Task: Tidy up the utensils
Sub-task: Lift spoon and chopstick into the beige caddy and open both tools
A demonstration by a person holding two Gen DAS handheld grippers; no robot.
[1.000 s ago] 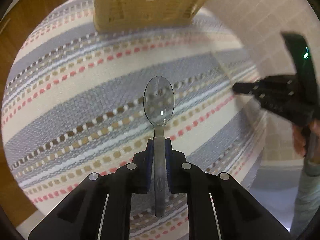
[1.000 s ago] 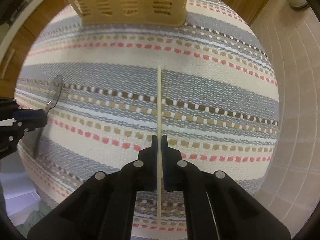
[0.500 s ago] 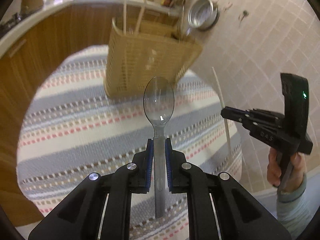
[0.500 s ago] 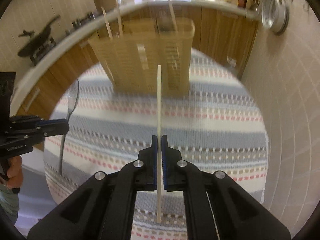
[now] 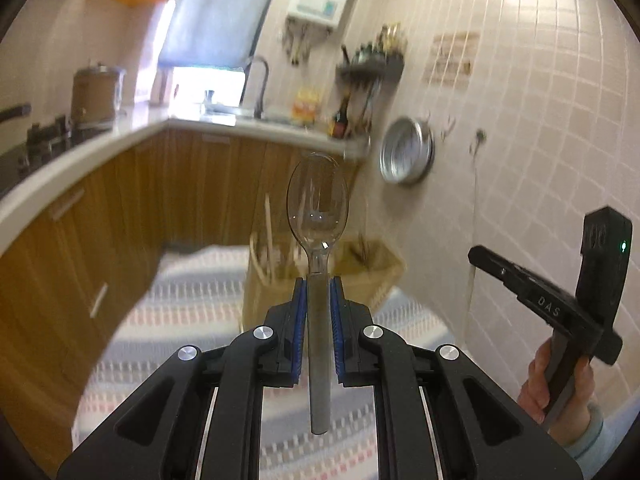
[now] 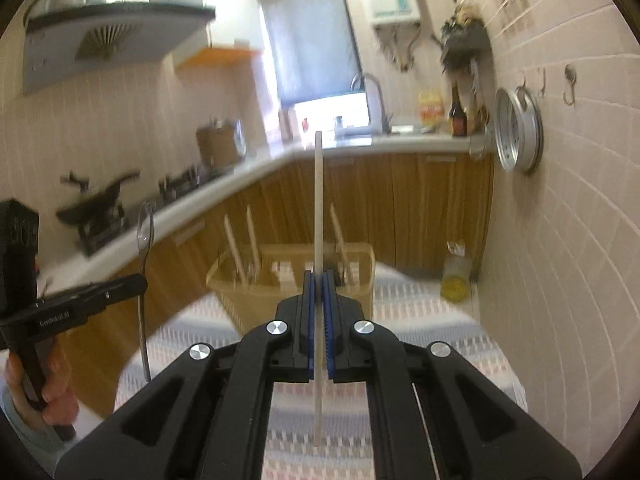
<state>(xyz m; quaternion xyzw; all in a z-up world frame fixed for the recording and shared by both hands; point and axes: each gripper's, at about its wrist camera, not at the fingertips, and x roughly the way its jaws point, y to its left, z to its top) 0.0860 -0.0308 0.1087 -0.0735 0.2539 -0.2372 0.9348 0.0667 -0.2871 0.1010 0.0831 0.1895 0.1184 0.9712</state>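
My left gripper (image 5: 318,284) is shut on the handle of a clear plastic spoon (image 5: 318,208), held upright with its bowl up. My right gripper (image 6: 319,280) is shut on a pale wooden chopstick (image 6: 318,200), also upright. Beyond both stands a beige slotted utensil basket (image 6: 296,276) on the striped table mat, with a few chopsticks standing in it; it also shows in the left wrist view (image 5: 360,268). Both grippers are raised above the table, short of the basket. The right gripper shows at the right of the left wrist view (image 5: 476,256), the left gripper with the spoon at the left of the right wrist view (image 6: 138,280).
A striped woven mat (image 6: 432,328) covers the table. Wooden cabinets (image 5: 100,232) and a white counter run behind and to the left. A tiled wall (image 6: 568,240) with a hanging metal pan (image 6: 516,136) stands on the right. A yellow bottle (image 6: 454,280) sits on the floor.
Both grippers have tilted up from looking down at the mat to looking level across the kitchen, still holding the spoon and the chopstick. The basket now sits lower and farther in view.
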